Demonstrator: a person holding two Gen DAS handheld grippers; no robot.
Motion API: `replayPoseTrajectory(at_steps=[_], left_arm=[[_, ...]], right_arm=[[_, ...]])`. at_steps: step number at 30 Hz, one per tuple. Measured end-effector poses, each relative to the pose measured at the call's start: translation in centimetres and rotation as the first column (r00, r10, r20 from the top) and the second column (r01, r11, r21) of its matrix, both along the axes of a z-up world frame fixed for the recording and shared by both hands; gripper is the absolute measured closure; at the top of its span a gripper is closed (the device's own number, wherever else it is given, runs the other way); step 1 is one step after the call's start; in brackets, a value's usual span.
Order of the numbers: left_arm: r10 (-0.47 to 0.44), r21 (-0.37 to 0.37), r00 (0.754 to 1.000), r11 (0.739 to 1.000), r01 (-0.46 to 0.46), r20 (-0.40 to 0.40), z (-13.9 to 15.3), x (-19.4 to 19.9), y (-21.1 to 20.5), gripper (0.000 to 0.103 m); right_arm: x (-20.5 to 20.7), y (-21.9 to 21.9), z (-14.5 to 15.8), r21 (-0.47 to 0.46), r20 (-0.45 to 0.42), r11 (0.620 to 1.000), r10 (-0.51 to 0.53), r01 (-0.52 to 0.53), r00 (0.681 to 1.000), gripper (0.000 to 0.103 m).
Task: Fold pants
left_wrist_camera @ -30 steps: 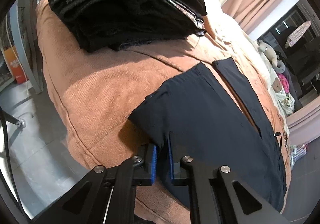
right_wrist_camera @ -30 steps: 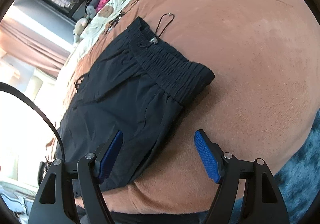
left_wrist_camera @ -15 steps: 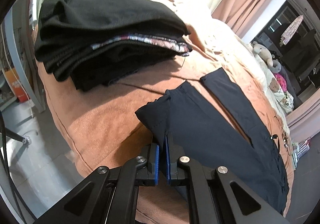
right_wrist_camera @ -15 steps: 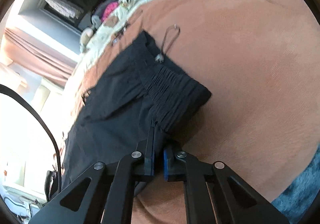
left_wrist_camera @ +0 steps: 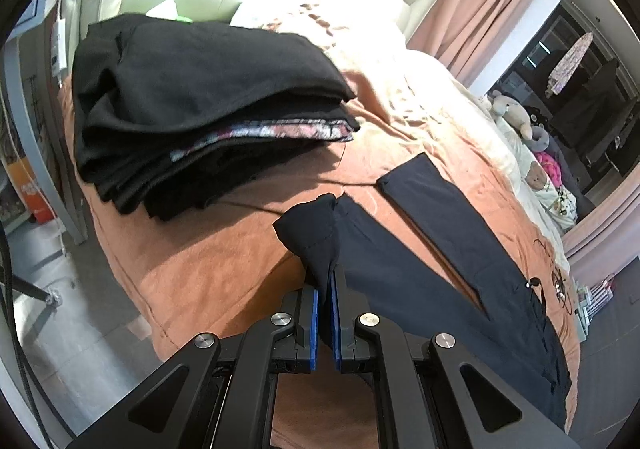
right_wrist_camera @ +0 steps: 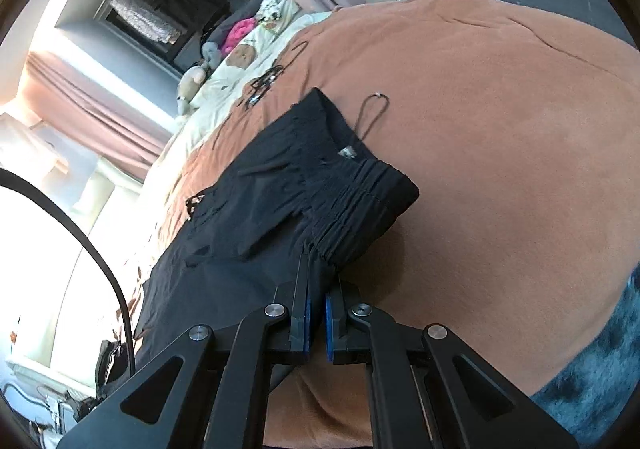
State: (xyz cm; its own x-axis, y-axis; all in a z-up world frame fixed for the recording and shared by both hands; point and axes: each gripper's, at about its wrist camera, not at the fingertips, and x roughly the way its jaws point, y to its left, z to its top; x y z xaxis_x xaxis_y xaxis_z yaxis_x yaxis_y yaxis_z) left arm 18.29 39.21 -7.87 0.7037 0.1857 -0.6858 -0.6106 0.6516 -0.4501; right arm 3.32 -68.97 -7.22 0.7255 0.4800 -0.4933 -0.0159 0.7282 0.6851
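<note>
Dark navy pants (left_wrist_camera: 432,269) lie spread on an orange-brown blanket (left_wrist_camera: 208,261) over a bed. In the left wrist view my left gripper (left_wrist_camera: 325,297) is shut on the hem of the near leg, which bunches up above the blue pads, lifted off the blanket. The far leg (left_wrist_camera: 436,201) lies flat. In the right wrist view my right gripper (right_wrist_camera: 316,295) is shut on the near edge of the pants (right_wrist_camera: 256,217) just below the gathered elastic waistband (right_wrist_camera: 360,205). A drawstring loop (right_wrist_camera: 372,115) lies on the blanket beyond the waistband.
A stack of folded dark clothes (left_wrist_camera: 200,109) sits on the bed behind the leg hem. Soft toys (left_wrist_camera: 516,117) and pale bedding lie along the far side. Hangers (right_wrist_camera: 264,83) rest past the waistband. A blue rug (right_wrist_camera: 592,373) and the floor (left_wrist_camera: 80,329) border the bed.
My right gripper went from wide open to shut on the pants edge by the waistband. My left gripper rose, lifting the pinched leg hem off the blanket.
</note>
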Motion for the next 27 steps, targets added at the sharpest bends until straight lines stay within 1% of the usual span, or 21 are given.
replayPoseTrajectory(at_steps=[4, 9, 15, 17, 22, 27], left_arm=[[-0.009, 0.030, 1.000, 1.000, 0.008, 0.009, 1.6, 1.5, -0.3, 0.098], [-0.027, 0.062, 0.999, 0.998, 0.025, 0.026, 3.6, 4.2, -0.6, 0.098], [-0.048, 0.085, 0.997, 0.995, 0.043, 0.055, 5.4, 7.2, -0.4, 0.098], [-0.056, 0.092, 0.997, 0.994, 0.051, 0.056, 5.8, 8.2, -0.4, 0.098], [-0.083, 0.135, 0.995, 0.988, 0.075, 0.052, 7.2, 10.9, -0.9, 0.098], [-0.097, 0.160, 0.995, 0.983, 0.090, 0.038, 7.6, 13.5, -0.6, 0.098]], right_arm=[[1.3, -0.2, 1.1, 0.011, 0.041, 1.000, 0.006, -0.006, 0.999, 0.102], [2.4, 0.1, 1.9, -0.021, 0.094, 1.000, 0.011, -0.009, 0.995, 0.102], [4.0, 0.8, 2.2, -0.047, 0.120, 0.999, 0.015, -0.010, 0.993, 0.102], [3.7, 1.0, 2.1, -0.061, 0.123, 0.998, 0.011, -0.003, 0.992, 0.102], [4.9, 2.3, 2.6, -0.081, 0.140, 0.997, 0.007, 0.004, 0.990, 0.102], [6.5, 2.6, 2.9, -0.059, 0.154, 0.998, 0.014, -0.005, 0.988, 0.102]])
